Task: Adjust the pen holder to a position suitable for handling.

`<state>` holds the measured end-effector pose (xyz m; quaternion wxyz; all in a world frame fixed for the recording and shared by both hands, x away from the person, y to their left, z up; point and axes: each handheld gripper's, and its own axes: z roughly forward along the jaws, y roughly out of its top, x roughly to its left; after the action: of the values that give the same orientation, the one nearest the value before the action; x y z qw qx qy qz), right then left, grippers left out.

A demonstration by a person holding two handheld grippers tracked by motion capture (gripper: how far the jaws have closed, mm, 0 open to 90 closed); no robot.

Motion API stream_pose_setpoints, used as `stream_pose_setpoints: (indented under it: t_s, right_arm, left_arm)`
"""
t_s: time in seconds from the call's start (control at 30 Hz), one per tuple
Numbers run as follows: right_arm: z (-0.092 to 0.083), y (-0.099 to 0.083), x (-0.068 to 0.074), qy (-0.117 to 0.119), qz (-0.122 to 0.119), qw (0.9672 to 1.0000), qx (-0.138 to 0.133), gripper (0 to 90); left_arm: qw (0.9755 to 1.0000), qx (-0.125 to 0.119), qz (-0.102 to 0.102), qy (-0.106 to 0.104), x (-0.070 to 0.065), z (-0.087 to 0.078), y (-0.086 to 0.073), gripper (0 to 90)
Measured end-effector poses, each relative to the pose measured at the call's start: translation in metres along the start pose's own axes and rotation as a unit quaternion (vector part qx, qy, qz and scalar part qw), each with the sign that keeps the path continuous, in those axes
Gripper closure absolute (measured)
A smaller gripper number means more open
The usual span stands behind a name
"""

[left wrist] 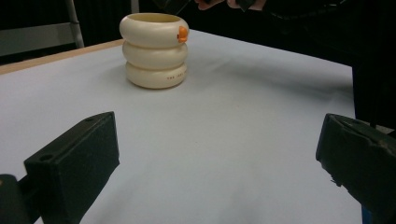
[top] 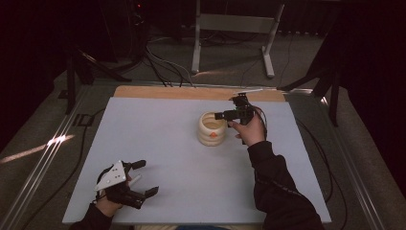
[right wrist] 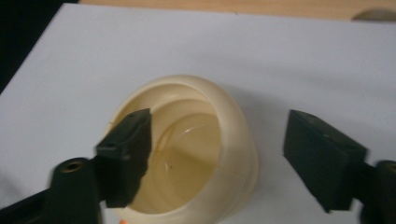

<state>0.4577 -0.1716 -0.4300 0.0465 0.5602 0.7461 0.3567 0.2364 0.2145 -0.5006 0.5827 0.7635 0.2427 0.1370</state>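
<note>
A cream ribbed cup (top: 211,129) made of three stacked rings, with a small orange mark near its rim, stands upright on the pale mat (top: 182,172) right of centre. My right gripper (top: 229,108) hovers open at the cup's far right rim. In the right gripper view one jaw hangs over the cup's (right wrist: 233,140) empty inside and the other outside its wall, the right gripper (right wrist: 217,130) touching nothing. My left gripper (top: 146,178) rests open near the front left corner, empty. The left gripper (left wrist: 217,140) faces the cup (left wrist: 154,51) from well back.
A wooden strip (top: 191,92) borders the mat's far edge. Behind the table stand a metal frame (top: 234,21) and floor cables (top: 163,64). Metal rails (top: 43,153) run along the left. The person's dark sleeve (top: 277,187) crosses the mat's front right.
</note>
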Motion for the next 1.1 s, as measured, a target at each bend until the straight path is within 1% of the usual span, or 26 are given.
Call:
stream_pose_setpoints:
  t_s: [0.2,0.23,0.3,0.37,0.4,0.47,0.5,0.63,0.7,0.77,0.9,1.1]
  right_arm:
    - [0.009,0.003,-0.002,-0.010,0.032,0.9987,0.040,44.3]
    - [0.010,0.004,-0.002,-0.012,0.032,0.9983,0.047,48.4]
    - [0.012,0.004,-0.001,-0.017,0.036,0.9977,0.055,53.4]
    - [0.013,0.004,0.000,-0.026,0.034,0.9971,0.063,57.2]
    - [0.013,0.004,0.000,-0.026,0.034,0.9971,0.063,57.2]
    - [0.015,0.004,0.001,-0.036,0.035,0.9961,0.073,65.4]
    - [0.016,0.004,0.001,-0.040,0.032,0.9959,0.075,67.3]
    - [0.015,0.005,0.003,-0.045,0.033,0.9956,0.076,70.4]
    - [0.014,0.005,0.005,-0.047,0.021,0.9954,0.081,70.6]
    - [0.013,0.003,0.008,-0.052,0.015,0.9954,0.079,70.8]
    - [0.008,0.001,0.015,-0.046,0.011,0.9958,0.078,71.2]
    - [0.001,-0.003,0.029,-0.037,-0.003,0.9956,0.087,71.4]
  left_arm:
    - [1.0000,0.000,0.000,0.000,0.000,0.000,0.000,0.1]
    - [1.0000,-0.001,0.000,0.000,0.000,0.000,0.000,0.1]
    - [1.0000,0.000,0.001,-0.001,0.000,0.000,0.000,0.1]
    - [1.0000,0.000,0.000,-0.001,0.000,0.000,0.000,0.1]
    - [1.0000,0.000,0.000,-0.001,0.000,0.000,0.000,0.1]
    - [1.0000,-0.001,0.000,0.000,0.000,0.000,0.000,0.1]
    - [1.0000,0.000,0.001,0.000,0.000,0.000,0.000,0.1]
    - [1.0000,0.001,-0.001,0.000,0.000,0.000,0.000,0.1]
    - [1.0000,0.002,-0.001,-0.001,0.000,0.000,0.000,0.1]
    - [1.0000,0.003,-0.001,-0.001,0.000,0.000,-0.001,0.1]
    - [1.0000,0.003,0.000,-0.002,0.000,0.001,0.000,0.1]
    - [1.0000,0.002,-0.001,-0.001,0.000,0.001,0.000,0.1]
